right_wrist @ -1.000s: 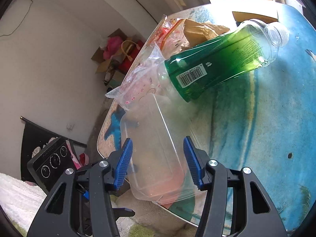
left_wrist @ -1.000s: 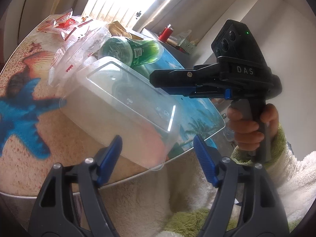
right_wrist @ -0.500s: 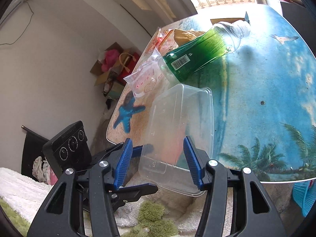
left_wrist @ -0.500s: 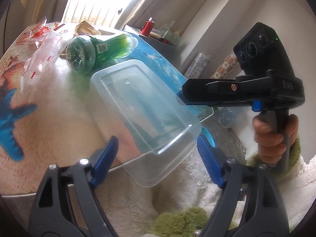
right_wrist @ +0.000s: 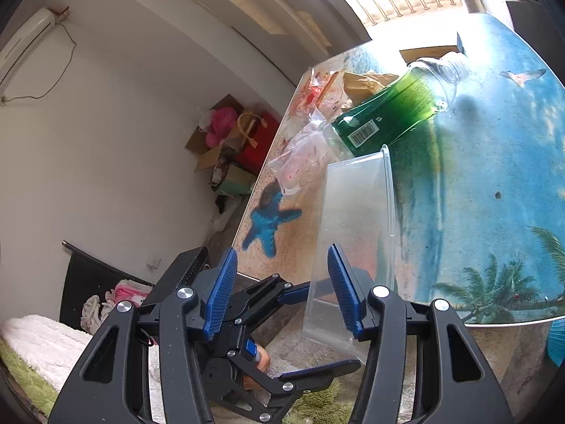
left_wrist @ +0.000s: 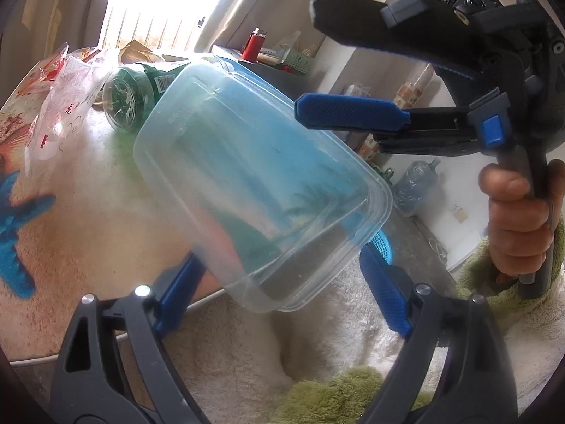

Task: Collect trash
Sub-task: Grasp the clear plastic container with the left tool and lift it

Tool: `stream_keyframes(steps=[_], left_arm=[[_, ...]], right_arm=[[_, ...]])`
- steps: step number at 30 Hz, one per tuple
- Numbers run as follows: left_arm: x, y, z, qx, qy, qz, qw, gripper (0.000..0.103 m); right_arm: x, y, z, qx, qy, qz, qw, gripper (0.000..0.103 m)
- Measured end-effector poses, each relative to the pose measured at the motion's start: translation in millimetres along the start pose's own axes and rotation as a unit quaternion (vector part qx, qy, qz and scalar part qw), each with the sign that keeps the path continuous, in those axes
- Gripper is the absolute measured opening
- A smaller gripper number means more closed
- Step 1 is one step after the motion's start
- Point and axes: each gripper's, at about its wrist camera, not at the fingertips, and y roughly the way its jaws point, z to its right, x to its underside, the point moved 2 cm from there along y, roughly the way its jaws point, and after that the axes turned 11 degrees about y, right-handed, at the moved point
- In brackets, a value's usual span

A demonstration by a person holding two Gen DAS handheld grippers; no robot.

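Observation:
A clear plastic container (left_wrist: 254, 176) hangs tilted in the air past the edge of the beach-print table (left_wrist: 88, 212). Its near end lies between the fingers of my left gripper (left_wrist: 279, 254), whose jaws are opening; both pads sit close beside its walls. My right gripper (left_wrist: 304, 54) comes in from the upper right, its lower blue pad against the container's rim. In the right wrist view the container (right_wrist: 356, 219) shows edge-on by the right pad of the right gripper (right_wrist: 281, 249); the left pad is free. The left gripper (right_wrist: 333, 323) is below.
On the table (right_wrist: 476, 194) lie a green bottle (right_wrist: 388, 113), crumpled clear bags (right_wrist: 303, 166) and brown paper (right_wrist: 367, 81). A blue basket (left_wrist: 383, 247) stands on the floor past the table's corner. A hand (left_wrist: 515, 222) holds the right gripper. White and green fleece lies below.
The container left the table edge and came up and in between the left fingers. The left jaws spread wider. The right gripper rose and drew close to the left camera.

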Motion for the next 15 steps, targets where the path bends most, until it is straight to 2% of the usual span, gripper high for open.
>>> stream_keyframes(steps=[6,11,15], left_arm=[[14,-8,-1,-0.003,0.004,-0.013,0.9999,0.086],[28,-31,-5,-0.011,0.004,-0.003,0.9999,0.086],[35,-49,-15,-0.020,-0.010,0.000,0.9997,0.086]], right_arm=[[-3,27,-18,-0.015,-0.005,-0.023,1.000,0.053],[-4,44,-33,-0.017,-0.021,-0.025,0.999,0.053],[-3,63,-42,-0.034,-0.019,-0.041,0.998,0.047]])
